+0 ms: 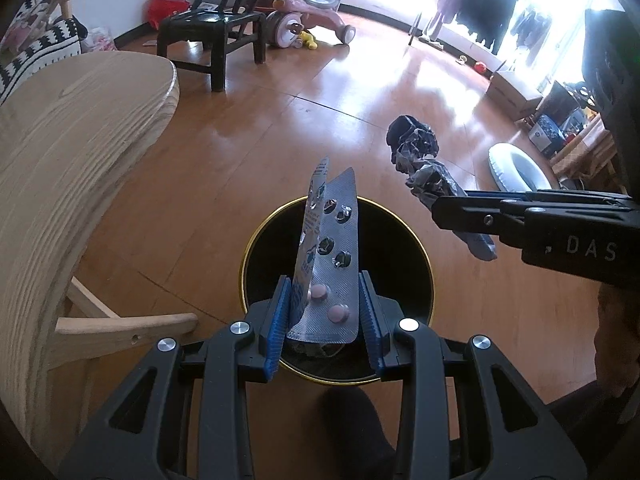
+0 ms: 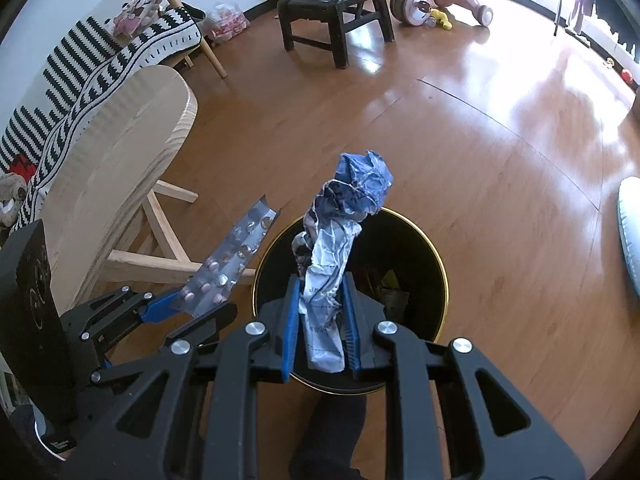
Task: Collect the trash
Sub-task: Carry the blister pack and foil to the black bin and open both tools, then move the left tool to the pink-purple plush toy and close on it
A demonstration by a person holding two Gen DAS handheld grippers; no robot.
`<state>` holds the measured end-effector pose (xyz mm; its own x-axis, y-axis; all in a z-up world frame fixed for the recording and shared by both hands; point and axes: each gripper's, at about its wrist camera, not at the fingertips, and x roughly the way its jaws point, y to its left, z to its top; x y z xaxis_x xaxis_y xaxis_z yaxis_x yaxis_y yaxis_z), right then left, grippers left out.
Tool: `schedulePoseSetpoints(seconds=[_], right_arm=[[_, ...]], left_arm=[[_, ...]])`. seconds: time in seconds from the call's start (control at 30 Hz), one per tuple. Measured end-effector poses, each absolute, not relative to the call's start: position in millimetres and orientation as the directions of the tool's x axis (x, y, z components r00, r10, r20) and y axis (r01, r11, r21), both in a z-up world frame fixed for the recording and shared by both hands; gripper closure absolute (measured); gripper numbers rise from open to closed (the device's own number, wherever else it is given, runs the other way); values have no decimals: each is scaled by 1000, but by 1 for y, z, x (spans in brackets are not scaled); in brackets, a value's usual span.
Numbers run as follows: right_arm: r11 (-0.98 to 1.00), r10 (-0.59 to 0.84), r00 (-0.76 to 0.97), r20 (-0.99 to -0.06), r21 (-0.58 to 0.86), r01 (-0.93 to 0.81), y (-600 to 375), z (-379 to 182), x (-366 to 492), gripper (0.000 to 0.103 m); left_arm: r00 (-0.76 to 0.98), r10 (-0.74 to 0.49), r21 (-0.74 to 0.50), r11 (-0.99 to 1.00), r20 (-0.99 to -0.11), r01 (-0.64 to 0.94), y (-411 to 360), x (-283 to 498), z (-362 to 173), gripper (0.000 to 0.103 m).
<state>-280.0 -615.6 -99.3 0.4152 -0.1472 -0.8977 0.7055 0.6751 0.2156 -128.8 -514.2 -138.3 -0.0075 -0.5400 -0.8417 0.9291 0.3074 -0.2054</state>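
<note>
My left gripper is shut on a silver pill blister pack, with a printed sachet behind it, and holds it upright over the black trash bin with a gold rim. My right gripper is shut on a crumpled blue-and-white wrapper and holds it above the same bin. The right gripper with its wrapper shows at the right of the left wrist view. The left gripper with the blister pack shows at the left of the right wrist view. Some trash lies inside the bin.
A round light-wood table stands to the left of the bin; its legs are close to the bin. A black chair and a pink ride-on toy stand farther back. A white inflatable ring lies on the floor at the right.
</note>
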Motion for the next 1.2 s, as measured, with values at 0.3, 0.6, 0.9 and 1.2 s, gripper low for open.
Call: schedulePoseSetpoints(seconds=[0.3,0.6,0.9,1.2], right_arm=[[672,-147,418,-896,220,707,-615,-99,-280,82],[664,-161,419,-894,216,716,-613,-99,-281,72],[676,-188,441,-878,210,706,-603,-86,-276,51],[738,-224,527,-820,210,641,-569,-50,-237,43]], left_arm=[[-11,-533,-205,307,-846,930,-516,-131,-139,69],[4,-535,-200,323,-845,925,-516,-128,-137,46],[30,-567,-209,351,-823,913,-503,-119,-120,29],[120,-610,-201,432,-784,879,-451,-85,-80,22]])
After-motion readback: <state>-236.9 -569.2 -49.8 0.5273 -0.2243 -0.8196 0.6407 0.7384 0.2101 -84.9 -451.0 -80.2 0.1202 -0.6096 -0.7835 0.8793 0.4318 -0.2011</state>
